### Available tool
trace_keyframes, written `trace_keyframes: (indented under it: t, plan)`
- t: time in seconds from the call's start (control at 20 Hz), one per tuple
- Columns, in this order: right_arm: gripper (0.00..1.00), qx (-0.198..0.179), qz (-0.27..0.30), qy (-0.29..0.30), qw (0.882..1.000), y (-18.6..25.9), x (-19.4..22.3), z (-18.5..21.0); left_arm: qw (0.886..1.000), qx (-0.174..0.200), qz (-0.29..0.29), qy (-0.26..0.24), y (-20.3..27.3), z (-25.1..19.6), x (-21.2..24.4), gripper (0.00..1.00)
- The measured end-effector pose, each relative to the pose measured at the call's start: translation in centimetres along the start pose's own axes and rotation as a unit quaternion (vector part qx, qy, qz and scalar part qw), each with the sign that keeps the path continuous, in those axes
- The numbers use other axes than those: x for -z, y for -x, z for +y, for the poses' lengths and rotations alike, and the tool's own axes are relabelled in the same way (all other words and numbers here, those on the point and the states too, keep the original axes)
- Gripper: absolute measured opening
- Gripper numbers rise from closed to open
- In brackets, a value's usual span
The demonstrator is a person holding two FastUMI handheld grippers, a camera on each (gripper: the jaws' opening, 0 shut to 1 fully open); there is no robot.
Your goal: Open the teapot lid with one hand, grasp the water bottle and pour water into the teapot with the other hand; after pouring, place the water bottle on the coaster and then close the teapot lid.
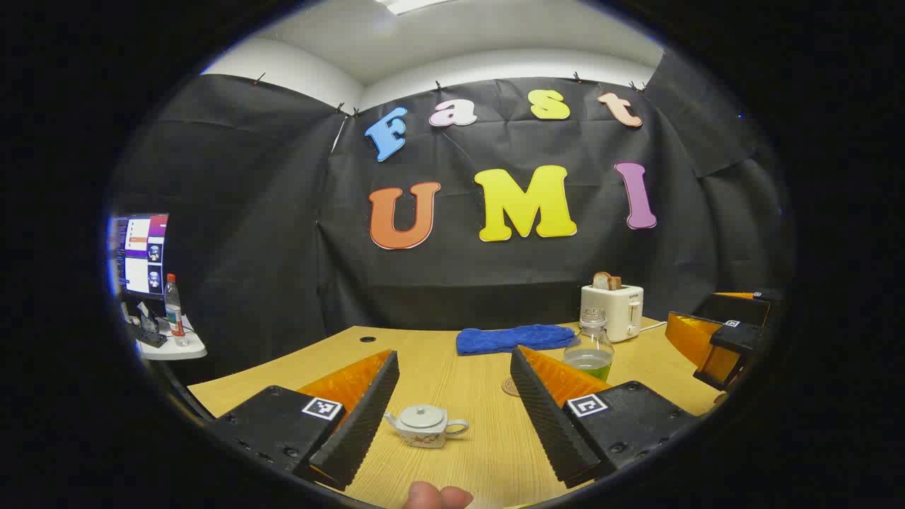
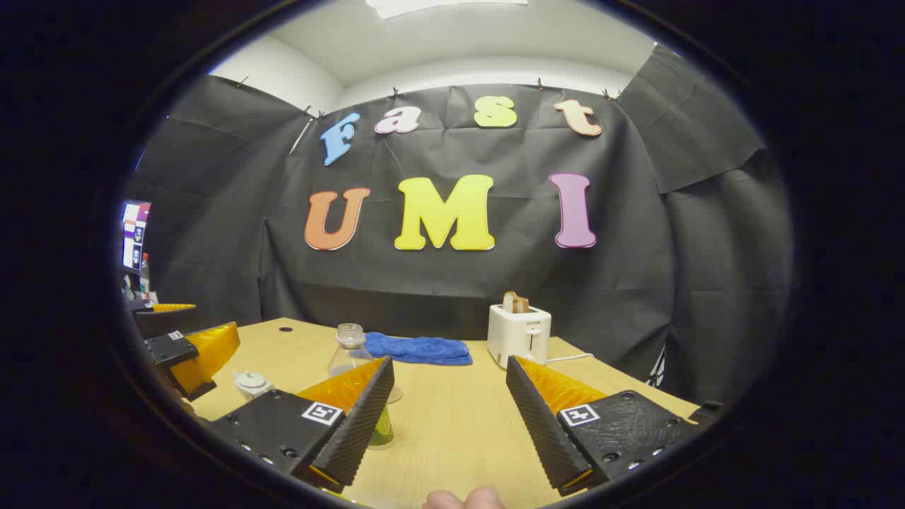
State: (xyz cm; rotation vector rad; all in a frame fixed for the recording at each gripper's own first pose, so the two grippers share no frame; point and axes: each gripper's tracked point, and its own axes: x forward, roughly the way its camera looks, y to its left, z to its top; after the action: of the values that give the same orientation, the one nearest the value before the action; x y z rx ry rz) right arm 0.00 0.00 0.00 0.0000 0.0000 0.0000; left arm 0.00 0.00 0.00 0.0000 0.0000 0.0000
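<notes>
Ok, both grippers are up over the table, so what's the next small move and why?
Probably ease the left gripper down and forward onto the teapot. Its lid is still on, the pot sits between the open fingers, and nothing is held yet. The bottle stands off to the left of the right gripper, which is also open, so pouring should wait until the lid is lifted.
</notes>
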Motion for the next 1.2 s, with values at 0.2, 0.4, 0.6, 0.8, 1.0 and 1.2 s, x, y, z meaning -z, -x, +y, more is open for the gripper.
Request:
trace_keyframes:
  t: [0.2, 0.4, 0.6, 0.8, 1.0, 1.2]
  plan:
    - [0.97, -0.002, 0.0, 0.005, 1.0, 0.3, -0.3, 0.2, 1.0, 0.007, -0.002, 0.002, 0.0, -0.2, 0.0, 0.99]
    - [0.97, -0.001, -0.009, 0.006, 1.0, 0.6, -0.7, 0.2, 1.0, 0.01, -0.003, 0.003, 0.2, -0.5, -0.2, 0.99]
    - [0.97, -0.003, -0.004, 0.002, 1.0, 0.7, -0.6, 0.3, 1.0, 0.012, -0.004, 0.004, 0.2, -0.5, -0.3, 0.99]
    - [0.95, -0.003, -0.002, 0.003, 1.0, 0.7, -0.3, 0.3, 1.0, 0.009, 0.001, 0.004, 0.1, -0.4, 0.1, 0.99]
    - [0.97, -0.008, 0.008, 0.0, 1.0, 0.2, 0.6, 0.4, 1.0, 0.011, 0.007, 0.006, -0.3, -0.2, 0.8, 0.99]
    - [0.98, -0.024, 0.015, -0.006, 1.0, 0.0, 1.8, 1.0, 1.0, 0.011, 0.023, 0.012, -0.5, 0.4, 2.2, 0.99]
